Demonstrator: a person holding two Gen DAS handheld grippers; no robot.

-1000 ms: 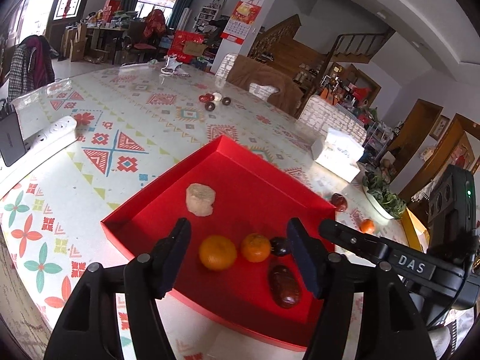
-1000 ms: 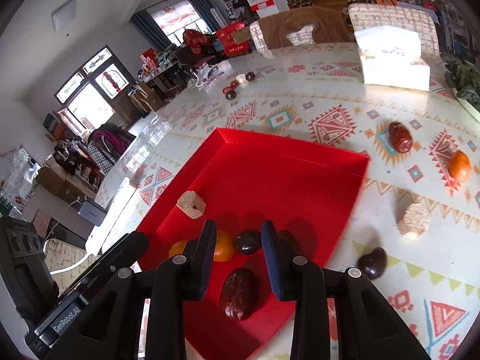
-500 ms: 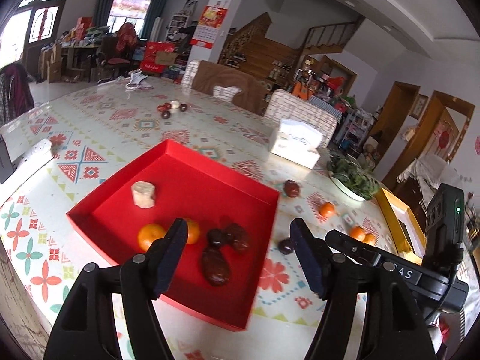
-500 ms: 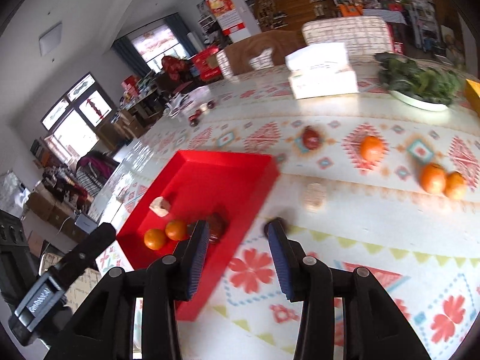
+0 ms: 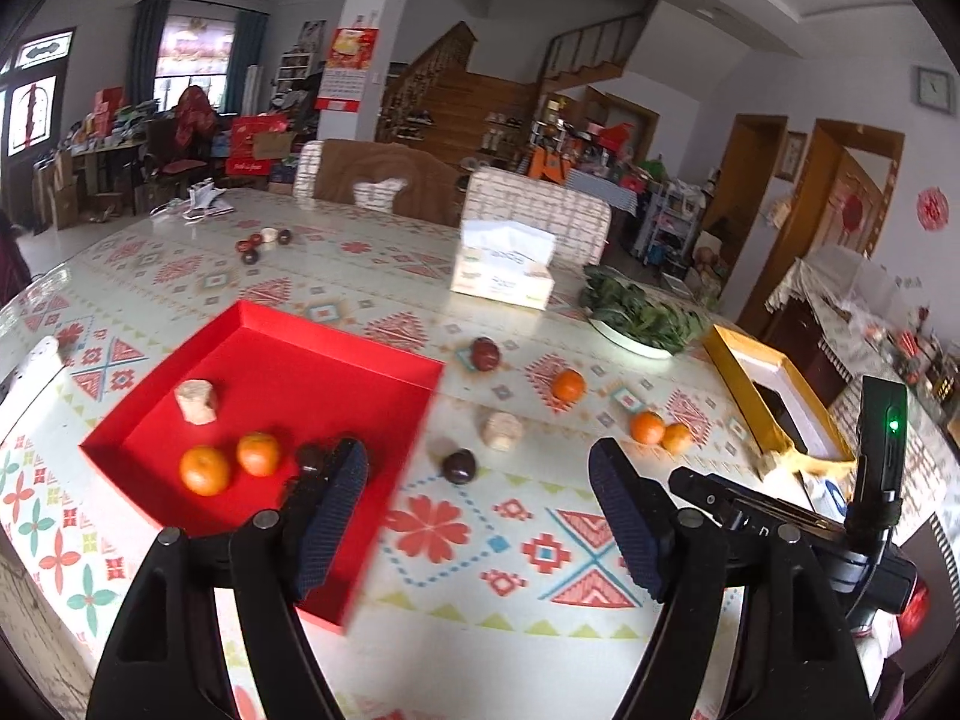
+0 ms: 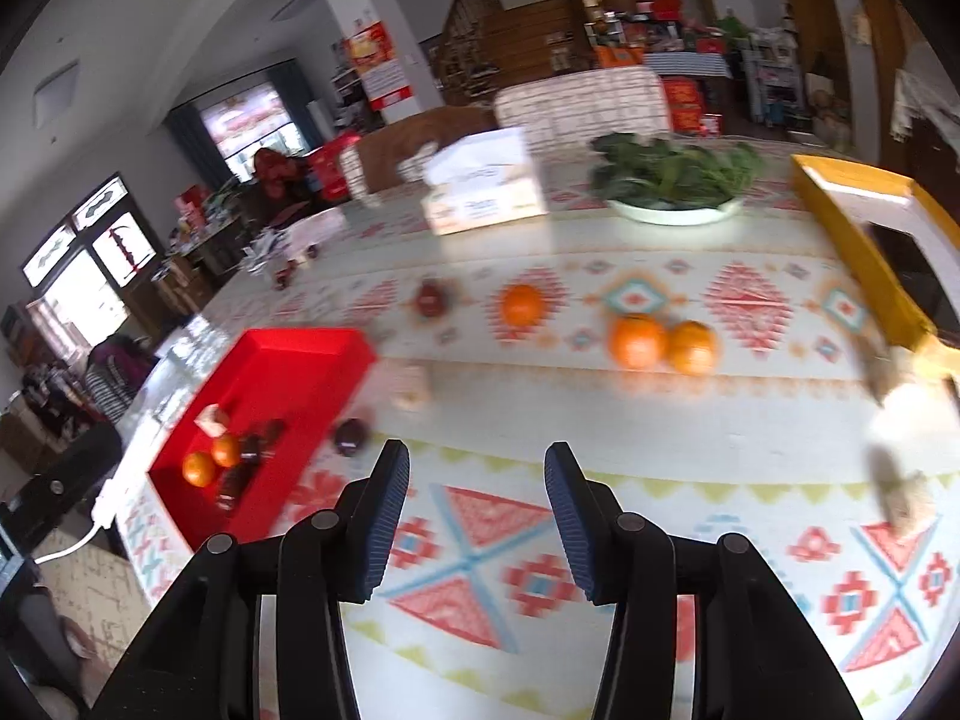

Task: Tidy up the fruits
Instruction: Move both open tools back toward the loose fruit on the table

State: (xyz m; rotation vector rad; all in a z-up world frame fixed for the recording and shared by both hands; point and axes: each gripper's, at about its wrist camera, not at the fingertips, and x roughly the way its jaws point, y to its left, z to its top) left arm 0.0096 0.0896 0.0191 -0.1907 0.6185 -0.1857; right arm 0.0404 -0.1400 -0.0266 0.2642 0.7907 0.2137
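Observation:
A red tray (image 5: 336,348) (image 6: 288,339) lies on the patterned table with two oranges (image 5: 204,469), a pale chunk (image 5: 195,401) and dark fruits in it. Loose on the cloth to its right lie a dark plum (image 5: 459,465) (image 6: 350,435), a pale chunk (image 5: 503,429), a dark red fruit (image 5: 485,354) (image 6: 430,297), a single orange (image 5: 567,385) (image 6: 522,303) and a pair of oranges (image 5: 648,427) (image 6: 637,341). My left gripper (image 5: 477,483) hangs above the cloth by the tray's right edge, jaws opening, empty. My right gripper (image 6: 477,489) hovers over bare cloth, jaws opening, empty.
A tissue box (image 5: 504,267) and a white dish of greens (image 5: 642,324) stand at the back. A yellow box (image 5: 774,396) (image 6: 864,228) lies at the right edge. Pale chunks (image 6: 900,498) sit at the right in the right wrist view. Small fruits (image 5: 261,243) lie far back left.
Both grippers have swung right, away from over the tray to the open cloth, and both have widened. A dark fruit that lay between the right fingers now rests in the tray.

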